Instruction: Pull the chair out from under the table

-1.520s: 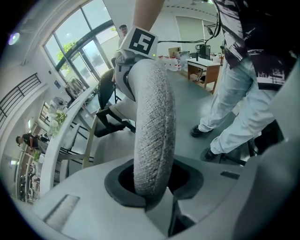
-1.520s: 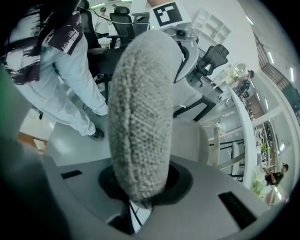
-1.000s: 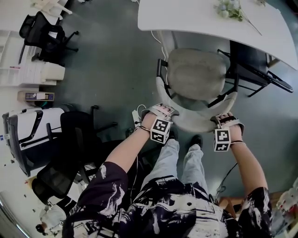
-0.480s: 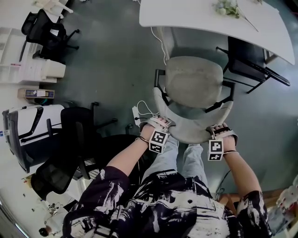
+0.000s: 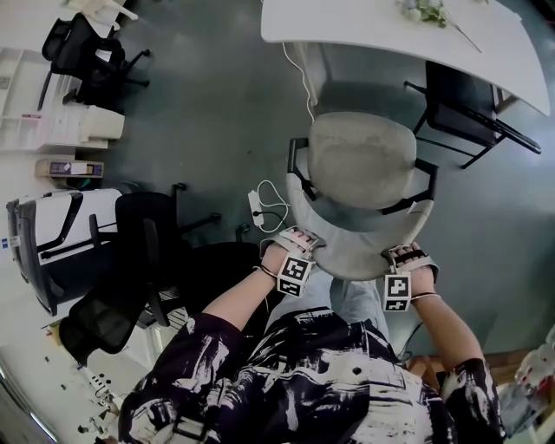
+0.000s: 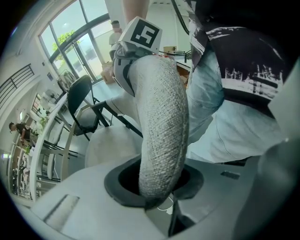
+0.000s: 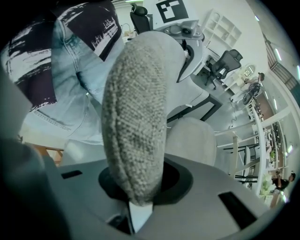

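Nearby, a black office chair [image 5: 146, 247] flanks the chair [image 5: 360, 160].

L gripper [image 5: 303, 244] & R gripper [image 5: 407, 257] point down, jaws clamped.

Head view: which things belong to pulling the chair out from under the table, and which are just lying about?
In the job:
grey chair, clamped at its backrest by the left tool and the right tool; white table.

Lying about:
black office chair; black chair beside the table; power strip on the floor; flowers on the table.
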A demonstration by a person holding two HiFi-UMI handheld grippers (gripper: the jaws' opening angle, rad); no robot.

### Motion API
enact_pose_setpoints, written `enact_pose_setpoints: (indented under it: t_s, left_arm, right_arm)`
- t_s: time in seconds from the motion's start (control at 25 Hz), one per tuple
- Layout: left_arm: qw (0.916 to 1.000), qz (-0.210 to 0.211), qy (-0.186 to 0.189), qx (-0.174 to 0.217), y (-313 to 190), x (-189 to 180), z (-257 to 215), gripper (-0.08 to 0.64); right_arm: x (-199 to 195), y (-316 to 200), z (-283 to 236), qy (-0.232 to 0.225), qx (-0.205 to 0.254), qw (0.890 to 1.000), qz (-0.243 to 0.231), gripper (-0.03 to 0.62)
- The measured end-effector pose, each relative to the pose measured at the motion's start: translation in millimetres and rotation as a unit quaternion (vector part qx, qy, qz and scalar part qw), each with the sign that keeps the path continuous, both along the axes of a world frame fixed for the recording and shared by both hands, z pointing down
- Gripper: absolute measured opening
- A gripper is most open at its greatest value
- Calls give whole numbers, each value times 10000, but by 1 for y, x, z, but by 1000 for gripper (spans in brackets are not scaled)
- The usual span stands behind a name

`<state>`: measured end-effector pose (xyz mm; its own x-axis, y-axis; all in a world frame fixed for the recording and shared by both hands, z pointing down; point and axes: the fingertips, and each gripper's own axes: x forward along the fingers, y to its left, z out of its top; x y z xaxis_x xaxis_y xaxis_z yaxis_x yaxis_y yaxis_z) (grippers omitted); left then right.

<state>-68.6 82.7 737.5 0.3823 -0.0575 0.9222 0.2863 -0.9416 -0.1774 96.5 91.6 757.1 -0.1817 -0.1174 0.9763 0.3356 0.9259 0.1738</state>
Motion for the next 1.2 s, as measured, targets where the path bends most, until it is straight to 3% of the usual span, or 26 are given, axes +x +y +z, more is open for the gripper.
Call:
enact_pose_setpoints:
  t_s: [0.24, 0.36, 0.48, 0.72, 0.8, 0.88, 0.96, 1.0, 1.08, 1.2]
  left_arm:
    - [10000, 15, 19, -66, -2, 0, -1, 101]
    - [9997, -110, 83, -182, -3, -3, 2, 129]
    - [9978, -450, 243, -433, -5, -8, -2, 163]
    - [9938, -851, 329, -629, -20, -38, -41, 170]
    - [9932, -956, 441, -506, -33, -47, -67, 171]
    - [9866, -1369, 851, -267, -60, -45, -102, 110]
    - [9671, -2020, 1543, -34, -97, -33, -148, 107]
    - [9519, -2350, 1966, 67, -116, -24, -176, 96]
    - [9115, -2915, 2897, 164, -151, -6, -235, 89]
    - [8457, -3354, 4149, 138, -191, 17, -326, 86]
  right_arm:
    - [-1, -2, -2, -64, -11, 10000, 8, 63]
    - [-2, 2, -1, -189, -151, 9997, 48, 91]
    - [2, 10, -8, -361, -412, 9985, 26, 165]
    - [15, 3, -74, -906, -684, 9934, -179, 193]
    - [15, -19, -110, -1274, -534, 9904, 98, 189]
    - [9, -55, -154, -1804, -320, 9805, 714, 187]
    - [1, -99, -207, -2520, -41, 9574, 1406, 186]
    - [-4, -120, -236, -2950, 82, 9399, 1718, 178]
    - [-16, -158, -301, -3880, 264, 8946, 2203, 162]
    - [-26, -202, -398, -5159, 373, 8112, 2727, 142]
